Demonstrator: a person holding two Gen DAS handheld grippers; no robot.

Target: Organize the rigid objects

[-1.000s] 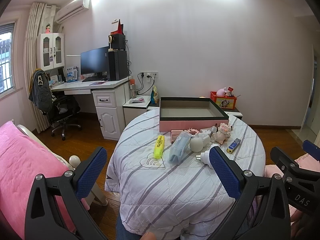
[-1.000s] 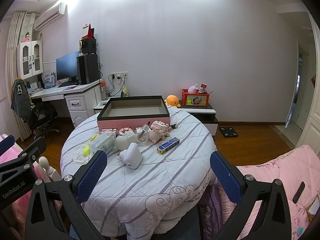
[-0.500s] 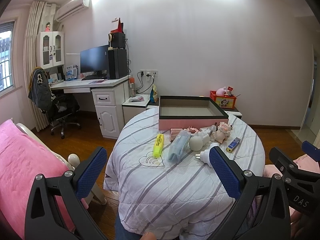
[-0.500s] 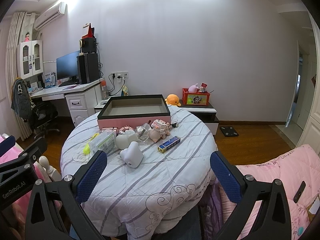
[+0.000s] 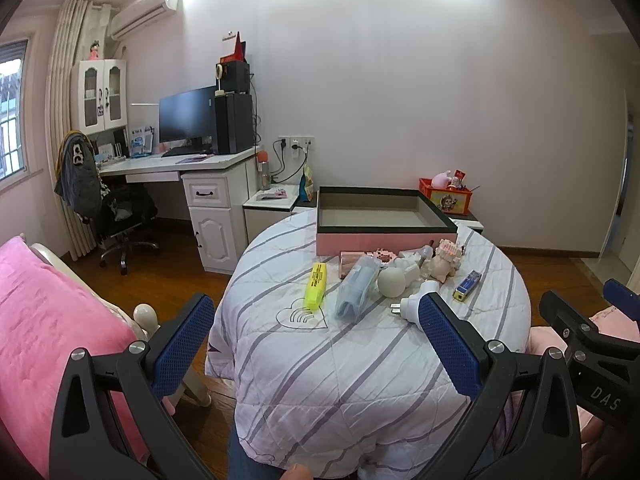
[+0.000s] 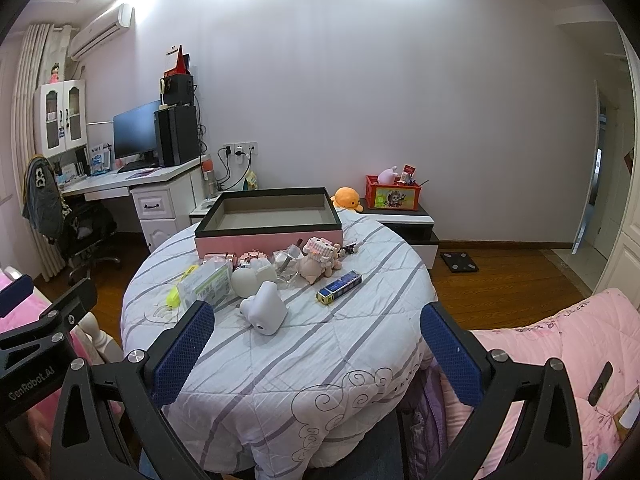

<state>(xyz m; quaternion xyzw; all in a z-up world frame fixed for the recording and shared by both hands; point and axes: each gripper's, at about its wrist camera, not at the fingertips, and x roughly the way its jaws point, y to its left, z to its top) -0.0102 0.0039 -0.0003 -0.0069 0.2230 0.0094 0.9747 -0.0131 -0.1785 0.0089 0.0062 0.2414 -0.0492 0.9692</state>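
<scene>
A round table with a striped cloth (image 5: 360,360) holds a pink open box with a dark rim (image 5: 384,236) (image 6: 268,236) at its far side. In front of the box lie a yellow highlighter (image 5: 316,285), a clear blue-tinted packet (image 5: 357,287), a white round lamp (image 5: 391,282), a white plug adapter (image 6: 265,308), a blue and yellow box (image 6: 339,287) and a pink brick figure (image 6: 320,258). My left gripper (image 5: 316,344) and right gripper (image 6: 316,348) are open and empty, held back above the near table edge.
A pink bed (image 5: 52,320) lies at the left and a pink quilt (image 6: 560,360) at the right. A white desk with monitor (image 5: 188,120) and an office chair (image 5: 116,208) stand at back left. A low cabinet with a red toy box (image 6: 392,196) stands behind the table.
Both views have shifted very slightly toward the table. The objects on the table have not moved and both grippers stay open.
</scene>
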